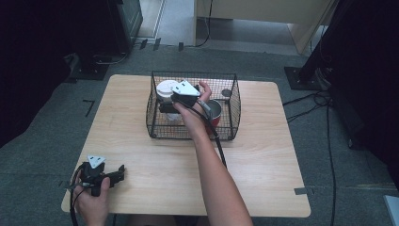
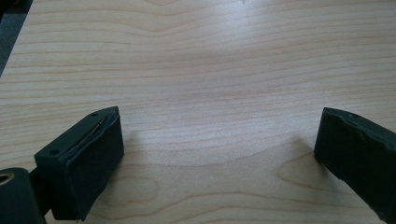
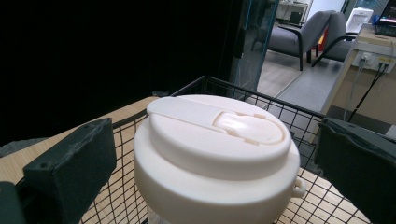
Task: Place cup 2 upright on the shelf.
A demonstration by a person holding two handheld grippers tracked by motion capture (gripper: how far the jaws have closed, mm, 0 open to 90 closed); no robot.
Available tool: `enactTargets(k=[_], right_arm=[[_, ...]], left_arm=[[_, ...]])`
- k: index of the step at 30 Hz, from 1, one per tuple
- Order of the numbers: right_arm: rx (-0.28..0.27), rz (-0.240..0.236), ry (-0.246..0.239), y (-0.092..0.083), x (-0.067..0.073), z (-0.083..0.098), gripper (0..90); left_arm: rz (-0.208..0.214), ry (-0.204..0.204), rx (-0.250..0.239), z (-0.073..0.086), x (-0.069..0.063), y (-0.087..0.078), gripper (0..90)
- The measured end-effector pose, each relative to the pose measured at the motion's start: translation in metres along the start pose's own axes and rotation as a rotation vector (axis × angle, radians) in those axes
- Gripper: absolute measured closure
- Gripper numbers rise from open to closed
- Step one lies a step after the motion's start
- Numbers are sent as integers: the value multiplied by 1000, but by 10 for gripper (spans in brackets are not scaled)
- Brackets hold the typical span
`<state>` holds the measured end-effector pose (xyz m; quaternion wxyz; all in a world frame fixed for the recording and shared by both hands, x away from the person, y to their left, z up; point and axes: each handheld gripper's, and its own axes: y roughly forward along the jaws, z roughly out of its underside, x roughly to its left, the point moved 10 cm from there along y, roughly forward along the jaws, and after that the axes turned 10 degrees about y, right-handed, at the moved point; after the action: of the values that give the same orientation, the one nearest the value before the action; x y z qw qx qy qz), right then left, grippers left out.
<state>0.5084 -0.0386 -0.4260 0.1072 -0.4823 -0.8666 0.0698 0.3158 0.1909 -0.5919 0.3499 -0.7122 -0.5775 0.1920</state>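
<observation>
While unclamped, cup (image 3: 217, 154) between right tongs (image 3: 212, 163)

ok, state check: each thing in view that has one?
left gripper: open, holds nothing, low over the table
right gripper: open, jaws either side of the white lidded cup
white lidded cup: upright, lid on, in the wire basket
wire basket: upright on the table
red pot: upright, in the basket

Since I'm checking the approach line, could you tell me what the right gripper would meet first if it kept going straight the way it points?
Probably the white lidded cup in the wire basket: it stands between the open jaws of the right gripper, directly ahead. How much gap remains is unclear.
</observation>
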Motion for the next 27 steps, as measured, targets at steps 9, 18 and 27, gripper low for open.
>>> enactTargets(k=[9, 18, 27], right_arm=[[-16, -11, 9, -16, -4, -6, 0], [-31, -35, 3, -36, -3, -13, 0], [-38, -36, -13, -57, -10, -11, 0]], left_arm=[[2, 1, -1, -1, 0, 1, 21], [2, 1, -1, -1, 0, 1, 21], [1, 1, -2, -1, 0, 1, 21]])
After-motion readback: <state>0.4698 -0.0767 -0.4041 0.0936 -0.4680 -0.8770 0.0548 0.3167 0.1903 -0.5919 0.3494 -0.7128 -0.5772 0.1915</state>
